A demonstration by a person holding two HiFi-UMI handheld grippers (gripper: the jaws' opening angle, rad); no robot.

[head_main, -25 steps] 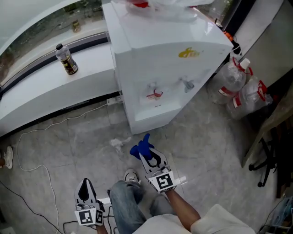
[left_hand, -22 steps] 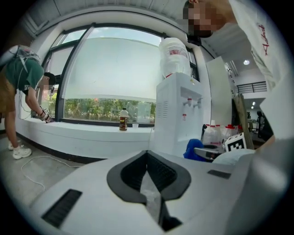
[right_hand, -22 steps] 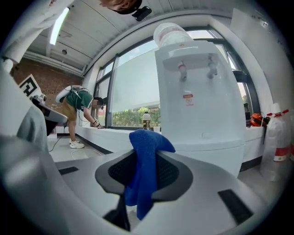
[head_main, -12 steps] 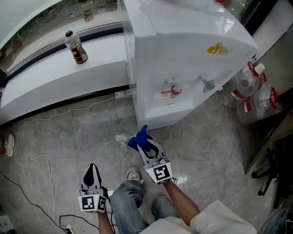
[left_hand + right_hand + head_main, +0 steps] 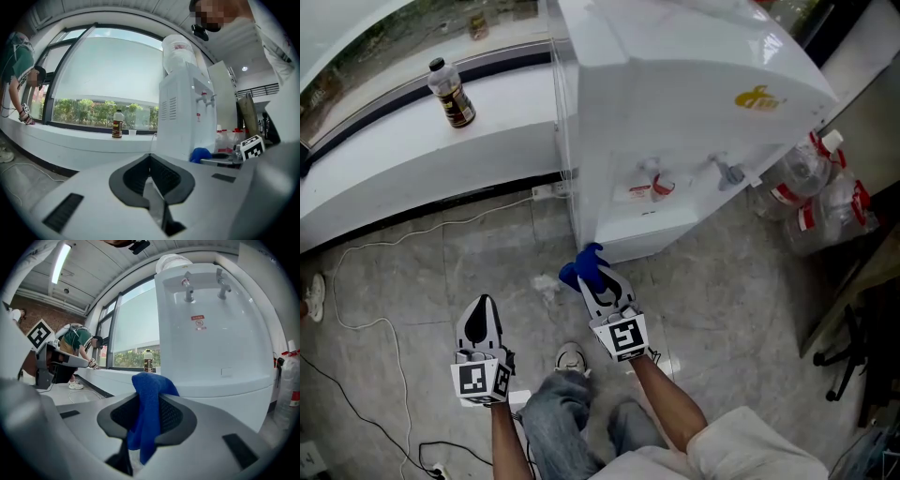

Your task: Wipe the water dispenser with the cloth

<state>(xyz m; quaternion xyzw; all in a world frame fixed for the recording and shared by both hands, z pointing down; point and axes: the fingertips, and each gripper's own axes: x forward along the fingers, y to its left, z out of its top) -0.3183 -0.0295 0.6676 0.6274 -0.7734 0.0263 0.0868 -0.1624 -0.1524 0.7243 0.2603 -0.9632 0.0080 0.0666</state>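
The left gripper (image 5: 480,323) hangs low over the floor (image 5: 412,272), jaws closed on nothing. Ahead, the right gripper (image 5: 602,286) pinches the blue cloth (image 5: 579,267), which sits near the dispenser (image 5: 694,112) base. This looks like the approach; next the cloth must rise and press onto the white front below the taps (image 5: 727,173). Room is open at left; bagged bottles (image 5: 811,202) crowd the right side, and a bottle (image 5: 450,94) stands on the ledge (image 5: 384,178) beyond

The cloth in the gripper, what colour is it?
Blue. The cloth shows best in the right gripper view.
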